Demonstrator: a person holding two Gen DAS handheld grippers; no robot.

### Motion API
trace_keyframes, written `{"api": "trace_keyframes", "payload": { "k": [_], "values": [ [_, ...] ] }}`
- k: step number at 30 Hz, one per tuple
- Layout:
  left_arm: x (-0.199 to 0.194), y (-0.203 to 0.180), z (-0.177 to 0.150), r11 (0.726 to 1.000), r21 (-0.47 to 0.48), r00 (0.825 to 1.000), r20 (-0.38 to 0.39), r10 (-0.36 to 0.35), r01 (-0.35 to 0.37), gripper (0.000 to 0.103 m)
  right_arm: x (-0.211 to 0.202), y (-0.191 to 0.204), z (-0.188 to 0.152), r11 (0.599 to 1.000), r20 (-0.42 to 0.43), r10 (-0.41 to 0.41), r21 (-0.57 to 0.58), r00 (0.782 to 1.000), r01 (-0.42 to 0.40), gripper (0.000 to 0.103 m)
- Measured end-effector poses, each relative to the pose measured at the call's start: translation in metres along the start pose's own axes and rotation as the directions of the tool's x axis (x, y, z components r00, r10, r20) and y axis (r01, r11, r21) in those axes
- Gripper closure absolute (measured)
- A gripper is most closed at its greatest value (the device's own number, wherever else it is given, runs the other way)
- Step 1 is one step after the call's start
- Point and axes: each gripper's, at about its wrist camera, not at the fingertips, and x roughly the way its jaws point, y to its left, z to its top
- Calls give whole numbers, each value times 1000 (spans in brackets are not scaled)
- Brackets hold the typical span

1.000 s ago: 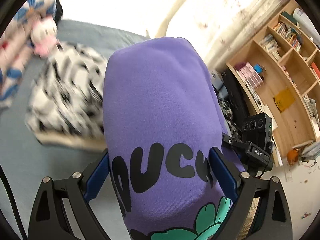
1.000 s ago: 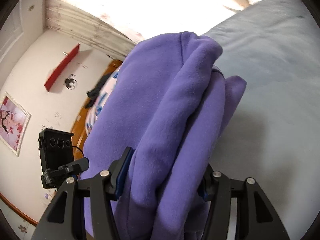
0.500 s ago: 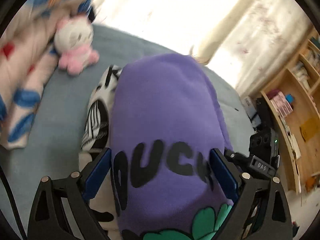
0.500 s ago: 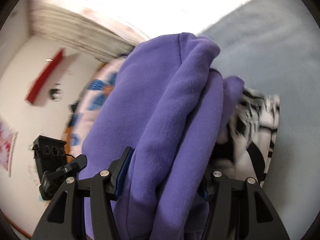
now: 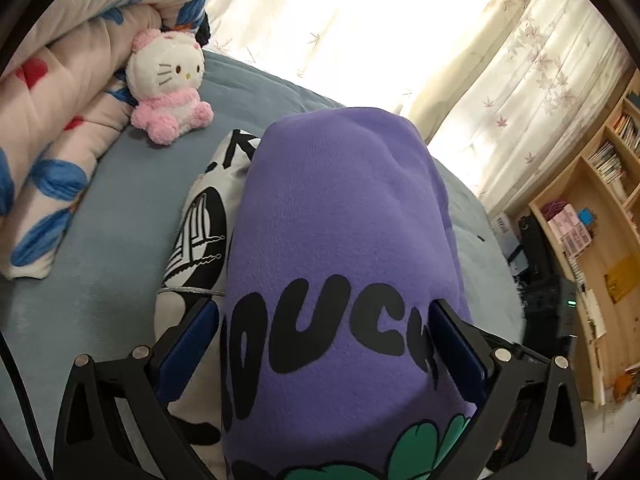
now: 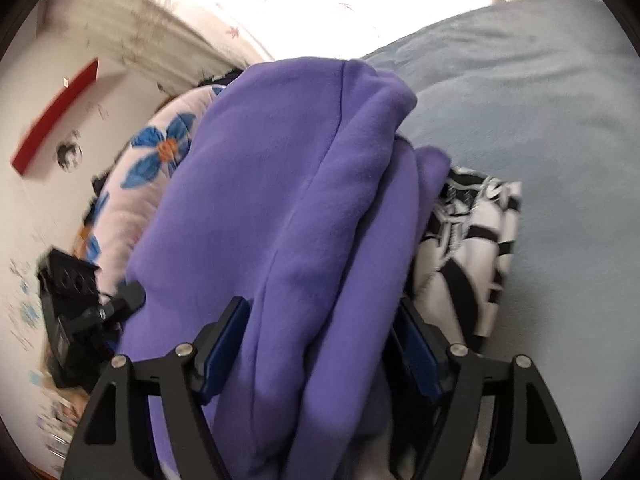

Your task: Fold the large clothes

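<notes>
Fingers of the left gripper (image 5: 324, 344) stand wide apart with the folded purple sweatshirt (image 5: 340, 248) between them. Their jaws have just been opening; the blue pad on the left shows a gap from the cloth, while the right pad lies against its edge, and whether it presses I cannot tell. The sweatshirt fills the centre of the left wrist view, black lettering and a green print toward the bottom of the frame. It lies over a black-and-white garment (image 5: 204, 236) that shows at its left edge, on a blue-grey bed (image 5: 112, 216). In the upper left of the frame sits a white and pink plush toy (image 5: 168, 84) against a flowered quilt (image 5: 60, 92). Pale curtains (image 5: 500, 80) fill the upper right, and a wooden bookshelf (image 5: 592, 216) stands at the right edge.

Fingers of the right gripper (image 6: 320, 344) are also apart, their jaws having just opened further, with thick folds of the sweatshirt (image 6: 280, 200) bunched between them. Cloth touches both blue pads, so a light hold cannot be ruled out. In this blurred view the black-and-white garment (image 6: 472, 240) lies right of the sweatshirt, the bed (image 6: 540, 100) spreads across the upper right, and the quilt (image 6: 152, 168) lies at the left. A black camera unit (image 6: 68, 280) shows at the left edge.
</notes>
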Motion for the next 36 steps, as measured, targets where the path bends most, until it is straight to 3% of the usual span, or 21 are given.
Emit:
{"api": "trace_keyframes", "payload": {
  "k": [7, 10, 17, 27, 36],
  "values": [
    [-18, -27, -7, 982, 68, 984, 41, 174, -176, 0, -40, 13, -14, 989, 43, -94, -113, 995, 98, 29],
    [-27, -41, -12, 962, 107, 967, 64, 246, -252, 0, -39, 16, -20, 965, 41, -210, -155, 977, 214, 29],
    [-48, -68, -27, 924, 166, 939, 72, 338, -345, 0, -75, 25, -34, 959, 42, -237, -150, 971, 240, 29],
    [-118, -144, -85, 920, 222, 946, 73, 316, -324, 0, -177, 59, -75, 961, 40, -236, -141, 971, 239, 29],
    [-203, -219, -172, 912, 266, 950, 80, 302, -312, 0, -291, 95, -151, 954, 35, -245, -171, 969, 247, 29]
  ]
}}
